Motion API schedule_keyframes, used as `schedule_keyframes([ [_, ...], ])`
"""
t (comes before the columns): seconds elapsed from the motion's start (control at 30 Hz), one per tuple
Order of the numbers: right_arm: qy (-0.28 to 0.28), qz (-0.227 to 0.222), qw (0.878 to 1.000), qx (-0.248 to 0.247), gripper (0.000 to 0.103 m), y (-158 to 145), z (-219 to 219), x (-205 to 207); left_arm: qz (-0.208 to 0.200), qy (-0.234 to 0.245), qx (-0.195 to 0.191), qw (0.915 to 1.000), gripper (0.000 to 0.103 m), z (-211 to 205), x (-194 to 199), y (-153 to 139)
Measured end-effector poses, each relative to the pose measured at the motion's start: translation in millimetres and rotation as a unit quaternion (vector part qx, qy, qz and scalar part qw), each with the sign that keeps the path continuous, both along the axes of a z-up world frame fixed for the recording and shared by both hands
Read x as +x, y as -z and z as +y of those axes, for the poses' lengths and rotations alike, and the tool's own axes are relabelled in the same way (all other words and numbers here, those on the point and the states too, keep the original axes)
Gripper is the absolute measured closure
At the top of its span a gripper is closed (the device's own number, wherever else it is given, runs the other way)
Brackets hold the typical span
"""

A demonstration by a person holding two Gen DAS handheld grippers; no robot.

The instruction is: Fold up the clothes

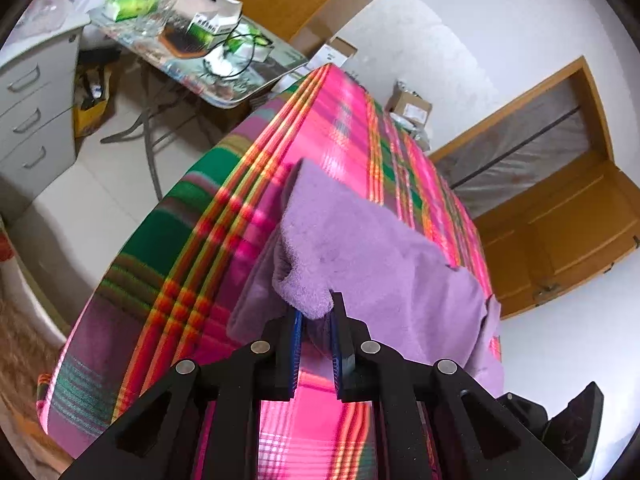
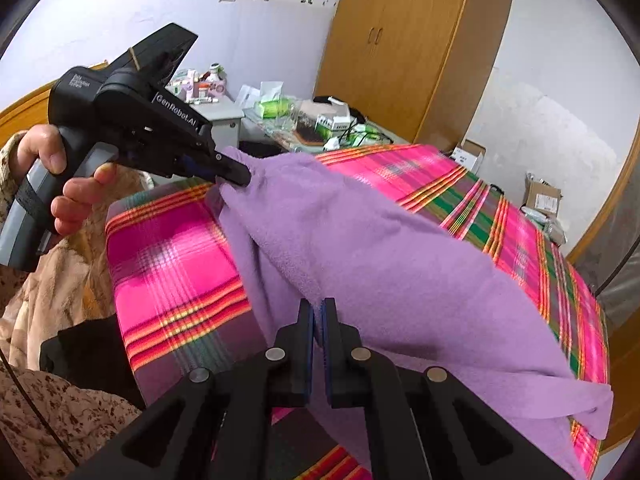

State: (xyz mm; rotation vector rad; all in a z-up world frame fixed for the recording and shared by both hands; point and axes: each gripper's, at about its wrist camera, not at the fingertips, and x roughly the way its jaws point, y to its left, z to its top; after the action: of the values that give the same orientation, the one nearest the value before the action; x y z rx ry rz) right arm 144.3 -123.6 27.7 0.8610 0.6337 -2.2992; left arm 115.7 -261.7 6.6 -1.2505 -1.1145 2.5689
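Purple terry cloth (image 2: 380, 272) is seen lifted above a bed spread with a pink plaid blanket (image 2: 172, 264), one edge pinched in each claw. The left claw (image 1: 316, 316) is closed down onto a bunched corner; the right claw (image 2: 318, 320) is clamped almost shut on the near hem. The fold is judged to be under way. The two held corners are best kept level and the cloth taut between them, so that the hanging half is laid flat on the blanket without creases
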Motion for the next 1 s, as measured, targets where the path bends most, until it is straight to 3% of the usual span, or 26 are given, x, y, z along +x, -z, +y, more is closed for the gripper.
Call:
schedule_keyframes([
  [0.6, -0.011, -0.066, 0.998, -0.001, 0.096, 29.5, 1.5, -5.8, -0.022, 0.0, -0.014, 0.9997, 0.088, -4.2, 3.1, 15.1],
  [1.0, -0.011, -0.132, 0.989, -0.064, 0.091, 15.8, 24.8, -5.1, -0.034, -0.015, -0.036, 0.9987, 0.087, -0.3, 11.2, 6.3],
])
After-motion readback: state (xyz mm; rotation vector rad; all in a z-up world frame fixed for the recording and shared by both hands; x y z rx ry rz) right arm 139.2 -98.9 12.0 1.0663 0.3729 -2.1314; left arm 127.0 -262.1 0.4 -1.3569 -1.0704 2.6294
